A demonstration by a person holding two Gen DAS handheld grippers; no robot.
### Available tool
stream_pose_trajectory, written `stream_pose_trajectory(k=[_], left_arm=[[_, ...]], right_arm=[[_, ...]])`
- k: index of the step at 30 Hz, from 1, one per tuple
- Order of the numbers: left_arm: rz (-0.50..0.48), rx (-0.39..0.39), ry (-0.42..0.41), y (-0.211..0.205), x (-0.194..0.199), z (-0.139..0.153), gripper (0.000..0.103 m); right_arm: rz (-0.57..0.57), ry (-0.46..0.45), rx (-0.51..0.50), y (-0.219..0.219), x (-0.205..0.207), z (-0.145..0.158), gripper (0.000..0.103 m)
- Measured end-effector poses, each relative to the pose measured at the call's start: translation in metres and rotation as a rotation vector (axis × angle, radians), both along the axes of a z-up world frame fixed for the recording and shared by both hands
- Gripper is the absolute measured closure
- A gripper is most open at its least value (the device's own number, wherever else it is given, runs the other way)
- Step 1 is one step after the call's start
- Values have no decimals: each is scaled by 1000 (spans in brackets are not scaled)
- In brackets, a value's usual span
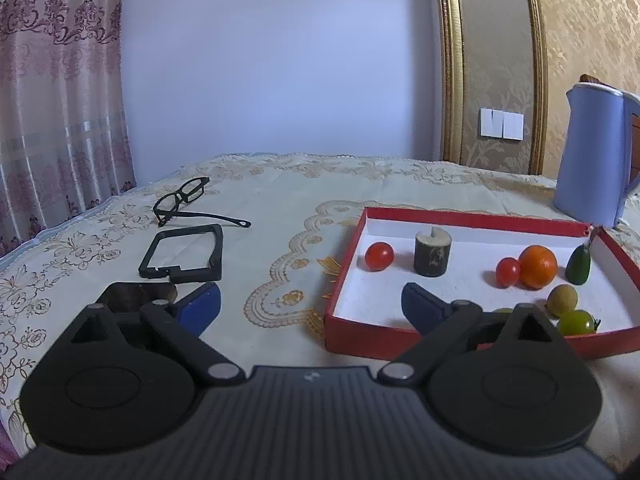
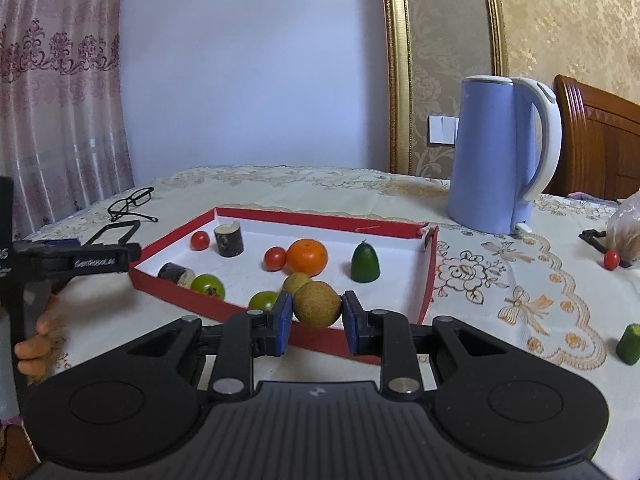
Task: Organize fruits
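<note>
Glossy tomato [image 1: 379, 256], seemingly cardboard tray [image 1: 472, 216], embroidered cloth [image 1: 276, 208].

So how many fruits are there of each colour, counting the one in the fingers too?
Red tomatoes: 3
Orange: 1
Light green tomatoes: 2
Dark green pieces: 2
Brown balls: 2, one held
Black cane pieces: 2
Total: 12

Black glasses [image 1: 188, 200], black frame piece [image 1: 182, 254], blue kettle [image 2: 496, 156], wall switch [image 1: 501, 123], patterned curtain [image 1: 56, 92], embroidered tablecloth [image 1: 280, 208]
</note>
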State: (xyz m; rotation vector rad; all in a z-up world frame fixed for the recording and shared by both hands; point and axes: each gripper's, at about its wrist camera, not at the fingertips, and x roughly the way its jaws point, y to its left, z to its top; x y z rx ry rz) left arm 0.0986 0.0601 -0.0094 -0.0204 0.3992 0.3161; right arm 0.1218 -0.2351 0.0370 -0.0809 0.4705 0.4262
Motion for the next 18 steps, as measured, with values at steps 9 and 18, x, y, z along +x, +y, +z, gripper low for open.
stream_pose_trajectory(k=[9,18], left_arm=[[-7,6,9,-3,0,-4,0],[-30,-7,3,-4,-2,-6,0]], right_arm=[[0,20,1,2,18,1,77],[-25,51,-30,23,70,1,77]])
